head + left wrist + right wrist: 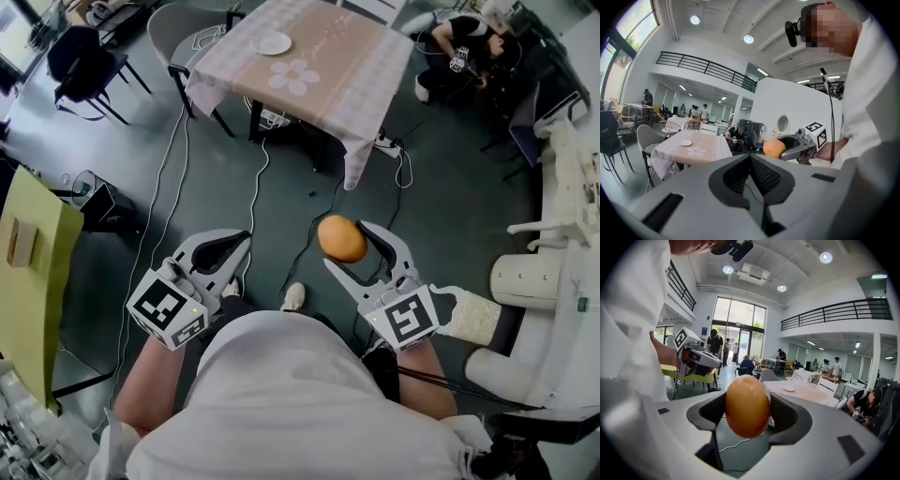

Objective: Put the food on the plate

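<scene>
Round orange food (pixel 747 405) in right gripper (pixel 351 244)

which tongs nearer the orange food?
Right. The right tongs grip the orange food between their jaws; the left tongs are shut, empty, apart from it on its left in the head view.

Smooth, faintly glossy skin noted on the orange egg-shaped food (pixel 746 405). Matt grey plastic recorded on the right claw (pixel 349 246) and left claw (pixel 750 164), with ribbed dark pads (pixel 785 414). The counter (pixel 347 56) is draped in pink checked cloth. The white plate (pixel 274 43) appears glazed.
</scene>
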